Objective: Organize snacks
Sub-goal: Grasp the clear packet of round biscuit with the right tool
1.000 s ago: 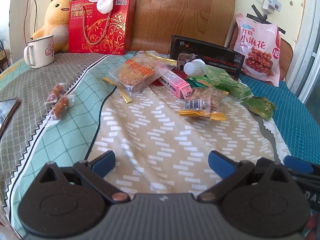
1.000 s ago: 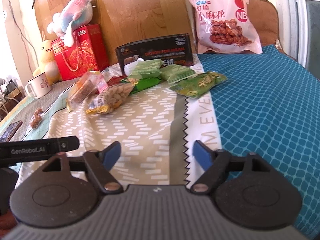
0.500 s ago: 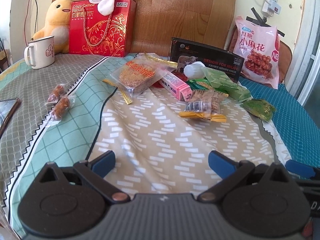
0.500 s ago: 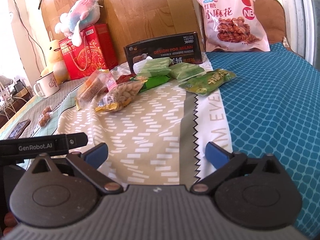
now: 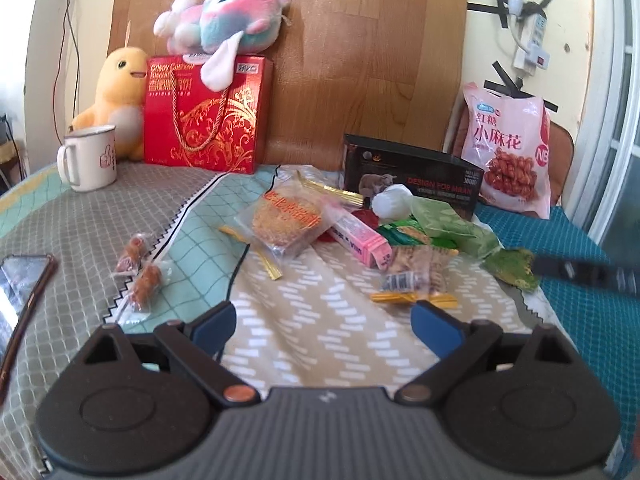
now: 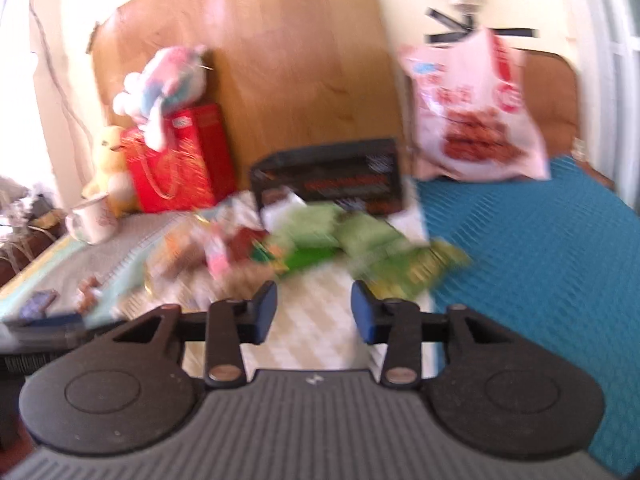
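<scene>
Across the middle of the left wrist frame, snacks (image 5: 362, 240) heaped on a patterned cloth (image 5: 320, 344): clear cake pack (image 5: 286, 220), pink box (image 5: 360, 240), green packs (image 5: 452, 228), barcoded pack (image 5: 416, 276) nearest. Two small wrapped sweets (image 5: 140, 272) well apart at left, near a phone (image 5: 20, 284). Black box (image 5: 412, 180) upright behind the heap; pink bag (image 5: 508, 152) propped at upper right; red gift box (image 5: 204, 116) at upper left, mug (image 5: 88, 160) beside it. Left gripper (image 5: 324, 318) at bottom centre, wide open, empty, jaws just eased inward slightly. Right gripper (image 6: 314, 312) at lower centre of a blurred right wrist frame, jaws just drawn to a narrow gap, nothing between them, only cloth beyond.
</scene>
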The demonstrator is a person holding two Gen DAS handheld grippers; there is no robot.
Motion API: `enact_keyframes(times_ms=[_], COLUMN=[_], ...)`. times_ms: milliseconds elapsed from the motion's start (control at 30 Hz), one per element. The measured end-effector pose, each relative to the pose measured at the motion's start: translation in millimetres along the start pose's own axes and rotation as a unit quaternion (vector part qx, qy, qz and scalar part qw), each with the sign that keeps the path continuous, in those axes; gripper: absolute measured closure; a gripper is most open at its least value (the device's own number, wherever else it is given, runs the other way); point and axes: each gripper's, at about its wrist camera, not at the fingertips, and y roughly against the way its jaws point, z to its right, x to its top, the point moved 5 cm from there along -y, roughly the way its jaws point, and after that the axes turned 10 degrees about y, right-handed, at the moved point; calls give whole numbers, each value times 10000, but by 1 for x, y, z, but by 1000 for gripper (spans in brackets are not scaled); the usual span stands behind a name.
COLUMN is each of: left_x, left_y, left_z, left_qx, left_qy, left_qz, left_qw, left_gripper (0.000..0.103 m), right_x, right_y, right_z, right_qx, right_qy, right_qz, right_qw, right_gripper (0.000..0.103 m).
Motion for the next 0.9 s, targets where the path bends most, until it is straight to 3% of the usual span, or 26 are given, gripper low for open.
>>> enact_keyframes(times_ms=[133,400,633,900], left_x=[-1,-1,-1,-2], left_y=[-4,-6,-4,-6], left_z=[-9,-21,-23,-26], left_qx=[-62,-277,-425,-486], left_qy=[41,100,94,149], left_qz=[-2,35,103,72], left_qw=[10000,9996,9990,9987], left_gripper=[6,6,6,5], right_x=[32,68,69,64], right_y=[-41,-103,-145,-154], right_z=[-10,-54,-59,-63], right_qx=[666,1194,1275,1366], right_qy=[56,535,449,438], right_qz=[-299,-512,-953,-1199], right_qw=[9973,9901,9862,9824], right_gripper=[62,61,61,62])
